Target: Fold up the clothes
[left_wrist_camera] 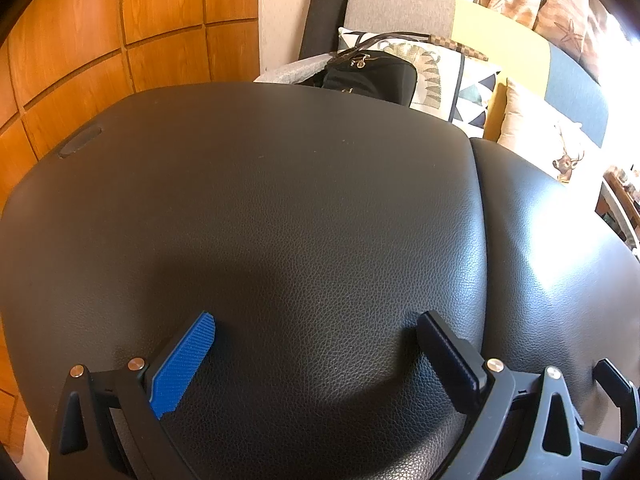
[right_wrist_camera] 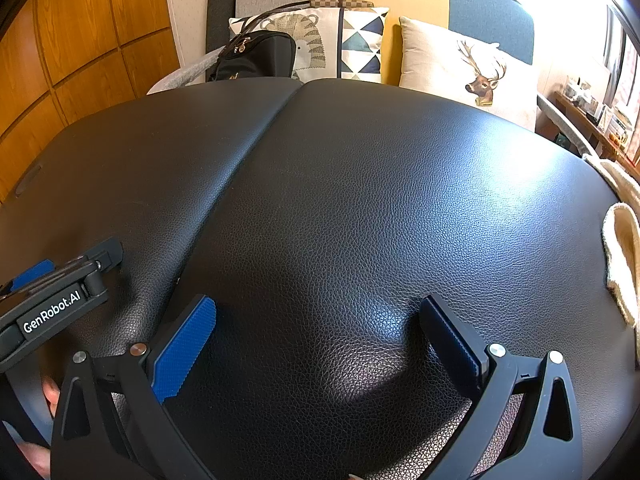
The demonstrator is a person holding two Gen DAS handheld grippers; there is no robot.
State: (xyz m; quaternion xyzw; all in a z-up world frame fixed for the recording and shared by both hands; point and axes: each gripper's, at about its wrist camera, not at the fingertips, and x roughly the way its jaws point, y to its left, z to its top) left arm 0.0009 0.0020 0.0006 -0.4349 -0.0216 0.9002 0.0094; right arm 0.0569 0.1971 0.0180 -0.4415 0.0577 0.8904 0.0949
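My left gripper (left_wrist_camera: pixel 316 326) is open and empty, low over a black leather surface (left_wrist_camera: pixel 280 200). My right gripper (right_wrist_camera: pixel 318 310) is open and empty over the same surface (right_wrist_camera: pixel 380 200). A cream knitted garment (right_wrist_camera: pixel 622 256) lies at the far right edge of the surface in the right wrist view, well right of my right gripper. The left gripper's body (right_wrist_camera: pixel 56 296) shows at the left of the right wrist view. No garment shows in the left wrist view.
A seam (right_wrist_camera: pixel 248 152) splits the black surface into two cushions. Behind it stands a sofa with a black bag (right_wrist_camera: pixel 252 58), a patterned pillow (right_wrist_camera: pixel 344 40) and a deer pillow (right_wrist_camera: pixel 472 68). A wooden panelled wall (left_wrist_camera: pixel 120 40) is at left. A shelf (right_wrist_camera: pixel 592 112) is at right.
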